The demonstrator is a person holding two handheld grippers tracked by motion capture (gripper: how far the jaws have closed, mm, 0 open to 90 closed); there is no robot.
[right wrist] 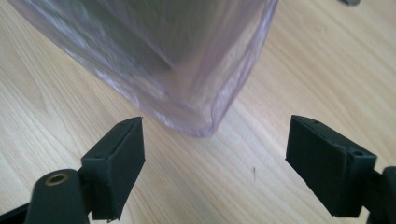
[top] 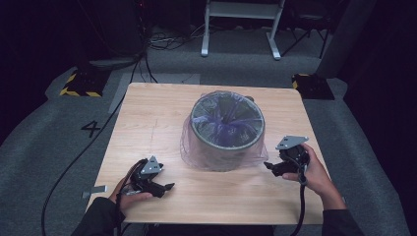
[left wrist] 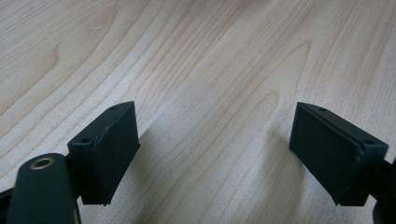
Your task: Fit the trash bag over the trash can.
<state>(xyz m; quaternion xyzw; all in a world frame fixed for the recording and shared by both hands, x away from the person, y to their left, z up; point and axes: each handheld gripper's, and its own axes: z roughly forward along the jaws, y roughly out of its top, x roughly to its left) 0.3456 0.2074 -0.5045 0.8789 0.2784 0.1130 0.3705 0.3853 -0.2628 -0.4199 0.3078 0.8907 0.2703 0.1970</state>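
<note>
A grey round bin (top: 227, 129) stands in the middle of the wooden table (top: 147, 118), lined with a thin purple plastic bag (top: 196, 147) that hangs over its rim and down its outside. My left gripper (top: 167, 189) rests low at the front left, open, with only bare wood between its jaws (left wrist: 212, 154). My right gripper (top: 268, 166) sits at the bin's right side, open, its tips pointing at the bag. In the right gripper view a folded corner of the purple bag (right wrist: 196, 116) lies just beyond the gripper (right wrist: 212, 158), apart from both pads.
The table's front edge runs just behind both hands. Cables trail from each gripper off the table. On the grey floor beyond stand a white frame (top: 241, 29), yellow-black striped blocks (top: 78, 83) and loose cables (top: 167, 42).
</note>
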